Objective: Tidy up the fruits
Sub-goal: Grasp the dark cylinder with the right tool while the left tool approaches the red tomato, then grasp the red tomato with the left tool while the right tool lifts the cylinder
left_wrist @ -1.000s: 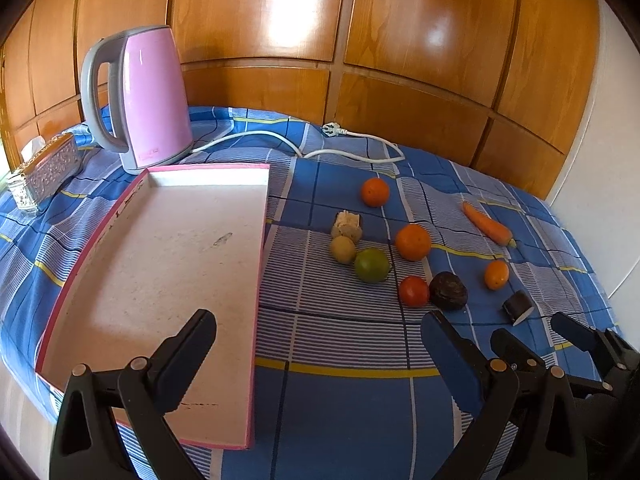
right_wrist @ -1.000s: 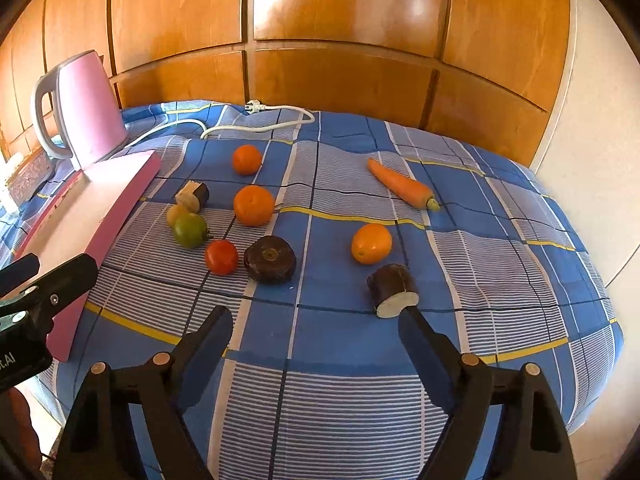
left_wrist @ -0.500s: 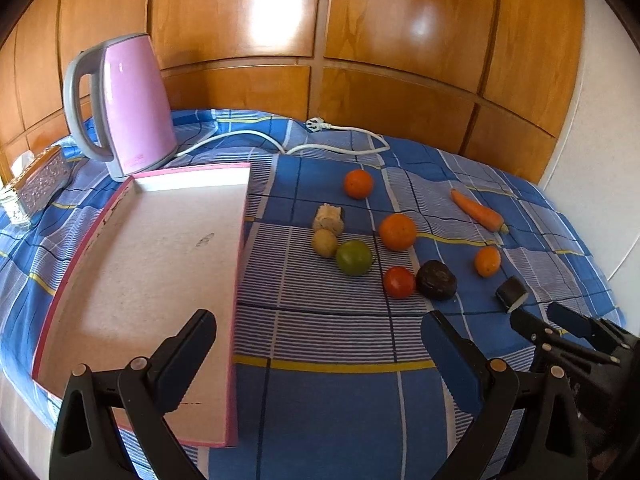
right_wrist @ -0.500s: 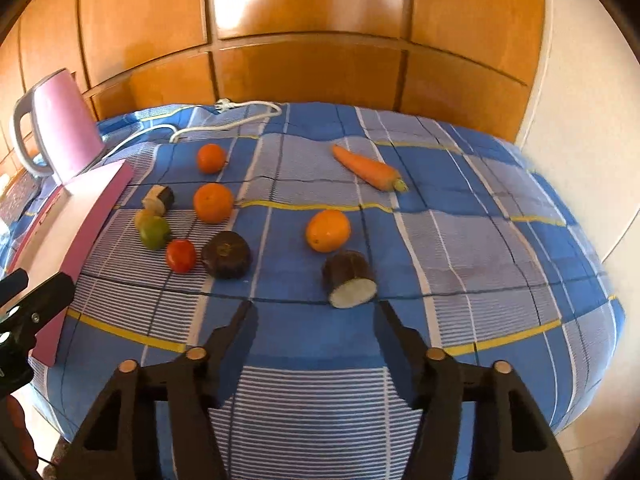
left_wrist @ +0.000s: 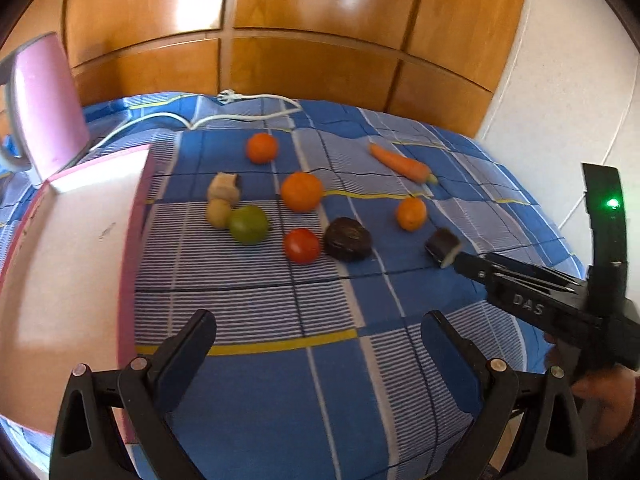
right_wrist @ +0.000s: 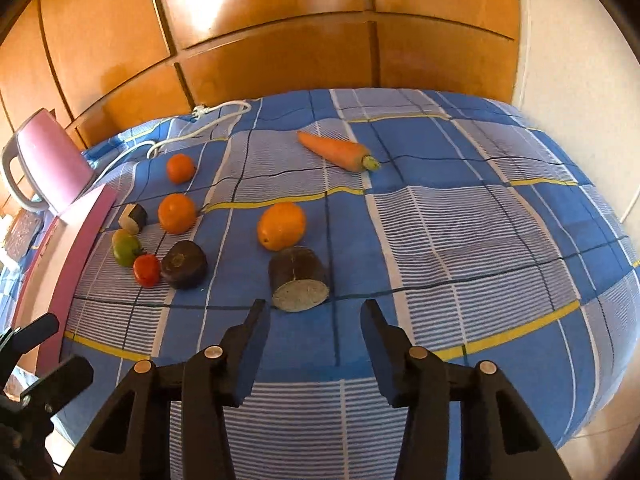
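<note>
Fruit and vegetables lie on the blue checked cloth. In the right wrist view a dark cut piece (right_wrist: 298, 279) lies just ahead of my open, empty right gripper (right_wrist: 314, 320), with an orange (right_wrist: 281, 225) behind it. A dark round fruit (right_wrist: 184, 264), a red tomato (right_wrist: 146, 269), a green fruit (right_wrist: 125, 251) and two more oranges (right_wrist: 176, 213) lie to the left. A carrot (right_wrist: 336, 151) lies farther back. My left gripper (left_wrist: 316, 334) is open and empty above the cloth, right of the pink tray (left_wrist: 60, 248). The right gripper also shows in the left wrist view (left_wrist: 464, 261), beside the cut piece (left_wrist: 442, 245).
A pink kettle (left_wrist: 44, 108) stands at the back left with its white cord (left_wrist: 240, 106) across the cloth. Wooden panels (left_wrist: 312, 28) rise behind the table and a white wall (right_wrist: 580, 60) is on the right. The cloth's front edge drops off near me.
My right gripper has moved forward to the dark cut piece and its jaws have narrowed. My left gripper has shifted right, so the tray and kettle sit farther left in its view.
</note>
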### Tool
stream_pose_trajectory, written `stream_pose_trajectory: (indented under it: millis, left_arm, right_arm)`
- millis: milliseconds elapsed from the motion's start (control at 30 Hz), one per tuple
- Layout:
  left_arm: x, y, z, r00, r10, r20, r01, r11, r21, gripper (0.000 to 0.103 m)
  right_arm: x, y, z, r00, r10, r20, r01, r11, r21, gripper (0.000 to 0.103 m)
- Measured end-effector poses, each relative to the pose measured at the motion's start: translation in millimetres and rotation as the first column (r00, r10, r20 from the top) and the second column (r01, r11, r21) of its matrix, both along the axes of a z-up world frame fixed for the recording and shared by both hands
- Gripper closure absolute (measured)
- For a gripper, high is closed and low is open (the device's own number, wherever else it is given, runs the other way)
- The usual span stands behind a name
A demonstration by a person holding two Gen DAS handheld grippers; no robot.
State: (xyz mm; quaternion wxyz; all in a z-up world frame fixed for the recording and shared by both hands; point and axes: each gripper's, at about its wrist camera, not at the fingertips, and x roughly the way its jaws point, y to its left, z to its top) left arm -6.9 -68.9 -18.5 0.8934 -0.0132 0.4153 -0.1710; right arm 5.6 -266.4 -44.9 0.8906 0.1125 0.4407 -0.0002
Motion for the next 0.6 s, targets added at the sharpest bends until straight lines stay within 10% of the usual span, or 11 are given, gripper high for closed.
stream_pose_trajectory:
  millis: [167,400,600]
  left_arm:
    - [5.7,-1.8,-5.5,0.999,0.026,-0.023,-0.025,0.999,0.035,0.001]
    - [23.5,-4.7,-9.8,0.998,0.004,-0.063,-0.003,1.000,0.027,0.044]
    - [37.0,-20.1,-14.5,0.996,-0.038,-0.078,0.041,0.999,0.032,0.059]
  right_arm:
    - [7.6,4.0,-5.3,0.999,0.032,0.010,-0.032,0.999,0.000,0.055]
    - [25.5,11.5,-15.9,0.998,0.060,0.006,-0.059,0.996,-0.061,0.067]
    - [25.1,7.7,-24.2,0.997,0.078,0.017,-0.077,0.996,-0.043,0.067]
